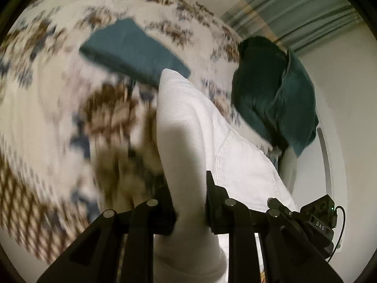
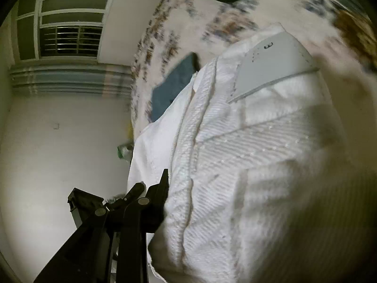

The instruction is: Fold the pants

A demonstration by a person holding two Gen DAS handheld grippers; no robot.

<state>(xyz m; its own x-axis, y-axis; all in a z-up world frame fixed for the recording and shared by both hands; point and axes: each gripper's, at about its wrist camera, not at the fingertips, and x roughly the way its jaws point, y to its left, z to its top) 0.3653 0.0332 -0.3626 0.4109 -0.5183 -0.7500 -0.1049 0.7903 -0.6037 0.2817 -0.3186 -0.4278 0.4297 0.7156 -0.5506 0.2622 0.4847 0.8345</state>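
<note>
The white pants [image 1: 207, 129] hang bunched and lifted, running from the bottom centre of the left wrist frame up toward its middle, a stitched pocket seam showing. In the right wrist view they [image 2: 235, 153] fill the centre and right, ribbed, with a pale patch label.

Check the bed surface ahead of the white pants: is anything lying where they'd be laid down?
Yes. A folded teal cloth lies on the patterned bedspread just beyond the white pants, which the left gripper grips. A dark green pillow sits off to the side.

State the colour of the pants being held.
White pants, clearest in the left wrist view.
</note>
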